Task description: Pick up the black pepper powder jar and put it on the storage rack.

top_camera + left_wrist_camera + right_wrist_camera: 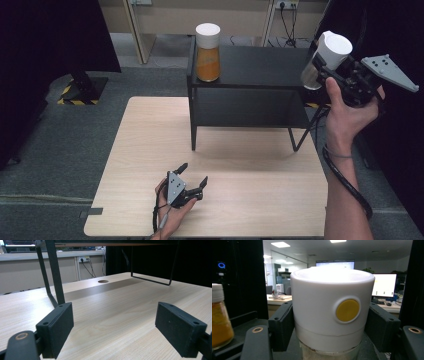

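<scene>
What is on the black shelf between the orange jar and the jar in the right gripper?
Nothing: in the high view the shelf top is bare between the orange jar and the white-lidded jar held by the right gripper.

**What we cannot make out**

Right gripper view: the jar [332,312] runs off the bottom edge, its glass body barely showing, contents unreadable. The orange jar [219,317] is cut by the left edge. Distant monitors [384,285] are too blurred to read.

High view: the right gripper [327,67] covers part of the jar's side. The person's forearms leave the bottom edge.
</scene>
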`<state>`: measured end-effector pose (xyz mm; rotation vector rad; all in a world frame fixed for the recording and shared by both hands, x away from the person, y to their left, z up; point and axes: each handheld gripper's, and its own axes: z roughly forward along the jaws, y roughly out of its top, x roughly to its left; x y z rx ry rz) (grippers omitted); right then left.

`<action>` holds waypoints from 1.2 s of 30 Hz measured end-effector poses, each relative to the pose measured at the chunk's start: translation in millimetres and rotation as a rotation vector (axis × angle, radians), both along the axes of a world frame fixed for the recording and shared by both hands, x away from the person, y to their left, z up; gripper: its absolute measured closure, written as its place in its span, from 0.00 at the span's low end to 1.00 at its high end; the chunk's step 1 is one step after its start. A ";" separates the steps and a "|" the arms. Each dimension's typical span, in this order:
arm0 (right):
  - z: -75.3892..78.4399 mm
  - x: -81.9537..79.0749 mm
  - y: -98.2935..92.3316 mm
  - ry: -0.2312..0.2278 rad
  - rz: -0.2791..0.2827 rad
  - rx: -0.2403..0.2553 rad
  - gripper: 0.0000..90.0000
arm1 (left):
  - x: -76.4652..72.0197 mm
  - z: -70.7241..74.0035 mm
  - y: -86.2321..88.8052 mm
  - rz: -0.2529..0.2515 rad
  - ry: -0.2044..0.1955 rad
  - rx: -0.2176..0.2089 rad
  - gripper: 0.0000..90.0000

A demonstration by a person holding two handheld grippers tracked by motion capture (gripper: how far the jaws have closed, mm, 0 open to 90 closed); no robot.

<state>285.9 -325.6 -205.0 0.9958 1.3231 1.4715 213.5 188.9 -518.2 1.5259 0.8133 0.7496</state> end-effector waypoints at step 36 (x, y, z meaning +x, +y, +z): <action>5.7 50.1 7.1 0.101 -0.078 -0.019 0.34 | -0.4 0.2 -0.5 -0.002 -0.002 0.005 0.16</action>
